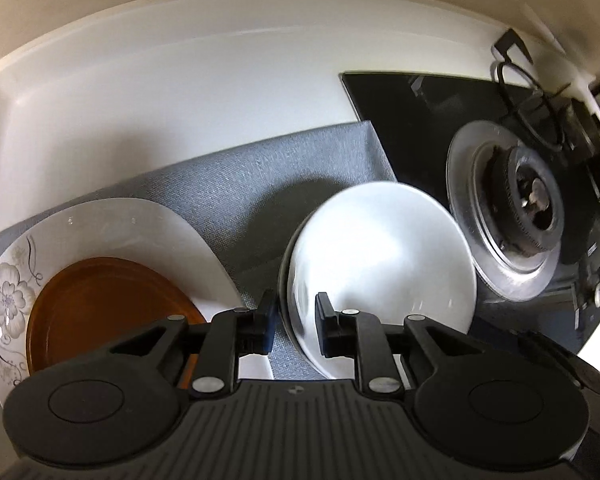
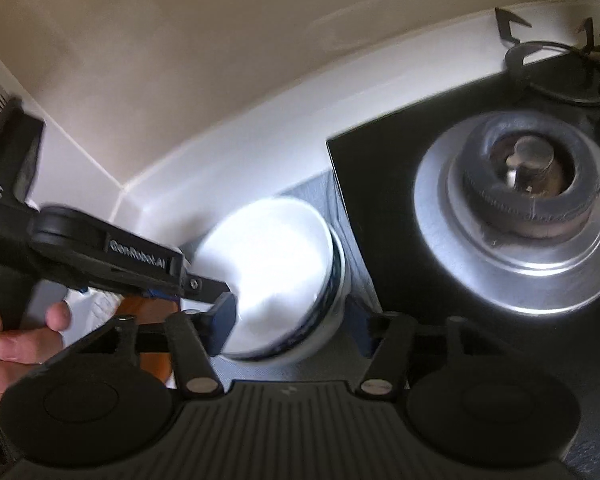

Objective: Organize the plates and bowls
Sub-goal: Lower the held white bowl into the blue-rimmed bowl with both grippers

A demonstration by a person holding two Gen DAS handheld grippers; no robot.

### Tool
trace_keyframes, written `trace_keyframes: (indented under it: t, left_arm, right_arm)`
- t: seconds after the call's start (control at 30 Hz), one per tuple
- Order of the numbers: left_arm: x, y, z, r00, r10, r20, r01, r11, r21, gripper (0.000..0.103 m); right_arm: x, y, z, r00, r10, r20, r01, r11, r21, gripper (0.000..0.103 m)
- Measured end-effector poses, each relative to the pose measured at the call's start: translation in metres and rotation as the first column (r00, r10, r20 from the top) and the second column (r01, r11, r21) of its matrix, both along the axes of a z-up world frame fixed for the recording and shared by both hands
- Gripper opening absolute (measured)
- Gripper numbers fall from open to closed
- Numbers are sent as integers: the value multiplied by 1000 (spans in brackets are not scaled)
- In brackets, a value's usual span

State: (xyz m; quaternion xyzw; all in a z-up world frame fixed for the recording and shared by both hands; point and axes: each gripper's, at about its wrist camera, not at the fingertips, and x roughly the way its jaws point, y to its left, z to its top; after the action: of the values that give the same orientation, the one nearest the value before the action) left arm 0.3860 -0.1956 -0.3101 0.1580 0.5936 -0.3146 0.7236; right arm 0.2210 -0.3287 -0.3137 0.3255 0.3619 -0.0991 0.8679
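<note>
Left-wrist and right-wrist views of a white counter [image 1: 204,92] with a grey mat [image 1: 260,184] laid beside a black hob [image 1: 420,120]. Toward the mat's left edge, a brown plate [image 1: 108,304] lies on a larger floral plate [image 1: 16,280]. Toward the mat's right edge, next to the burner [image 1: 528,200], a white bowl [image 1: 380,264] is nested in a second bowl with a dark rim [image 2: 332,300] (the lower bowl shows only as a blurred edge).

The left gripper [image 1: 296,324] straddles the near-left rim of the white bowl; its jaws stand narrow, one pad outside the wall and one inside, but whether the pads still press on the rim cannot be told from these views. The right gripper [image 2: 296,332] has its jaws spread, one to each side of the bowl stack, with visible gaps and nothing pinched. A hand [image 2: 16,340] carries the left gripper at the left of the right-wrist view.

Step in hand, as judged: bowls are being stacked at the mat's right edge, and the upper bowl appears seated. The next move calls for clearing both sets of jaws upward off the rim without tipping the stack toward the hob, then confirming the bowls sit level.
</note>
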Motion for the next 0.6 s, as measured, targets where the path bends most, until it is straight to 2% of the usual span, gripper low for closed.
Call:
trace_keyframes:
  t: [0.2,0.33,0.43,0.6]
  left_arm:
    - [-12,-1,-4,1000,-25,15,25,999,25,21]
    - [-27,2,-5,999,-35,18,35,999,20,22]
    - [-35,1,-5,997,-61,56,60,998,21,24]
    - [-30,2,-8,998,-53,36,53,999,-2,24]
  right_arm:
    - [-2,-3,-5,999,-33,-27,33,999,-2,35]
    - [-3,-5,1,998,-12,-59,9,999,-47,32]
    - [-5,-10,1,998,-6,-65,4,1000,-29,32]
    - [-6,-14,0,998,-11,-65,10,1000,-10,33]
